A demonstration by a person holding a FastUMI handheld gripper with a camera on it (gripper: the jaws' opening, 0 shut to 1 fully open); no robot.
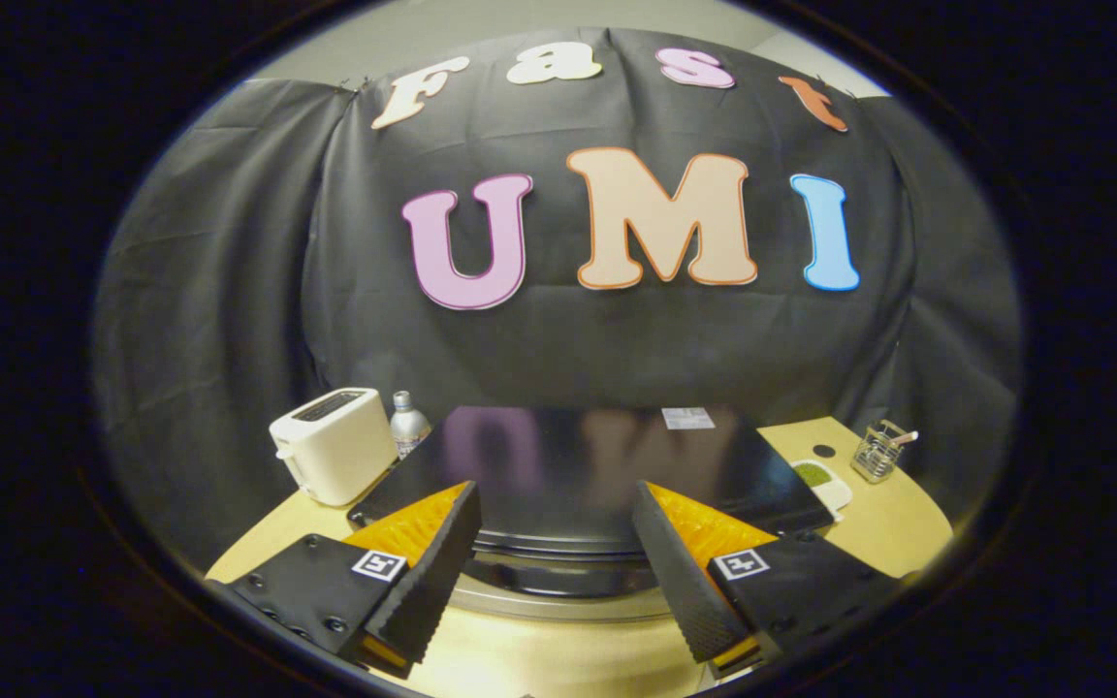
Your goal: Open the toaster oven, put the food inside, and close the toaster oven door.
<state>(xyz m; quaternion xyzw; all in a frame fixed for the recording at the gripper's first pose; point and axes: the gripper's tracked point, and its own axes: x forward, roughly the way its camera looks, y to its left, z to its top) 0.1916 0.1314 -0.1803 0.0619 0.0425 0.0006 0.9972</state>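
Observation:
The toaster oven (578, 465) is a black box with a glossy top, seen from above and in front. Along its front upper edge runs a silvery bar (558, 607) that looks like the door handle. My gripper (555, 490) is open. Its two black fingers with orange sides stand wide apart over the oven's front edge, and nothing is held between them. The silvery bar lies low between the fingers, and neither finger presses on it. A small white dish with something green in it (816, 477) sits on the table just right of the oven.
A white slot toaster (334, 444) stands left of the oven, with a small silver bottle (408, 423) behind it. A glass holding a utensil (878, 452) is at the far right of the light wooden table (898, 523). Black cloth closes off the back.

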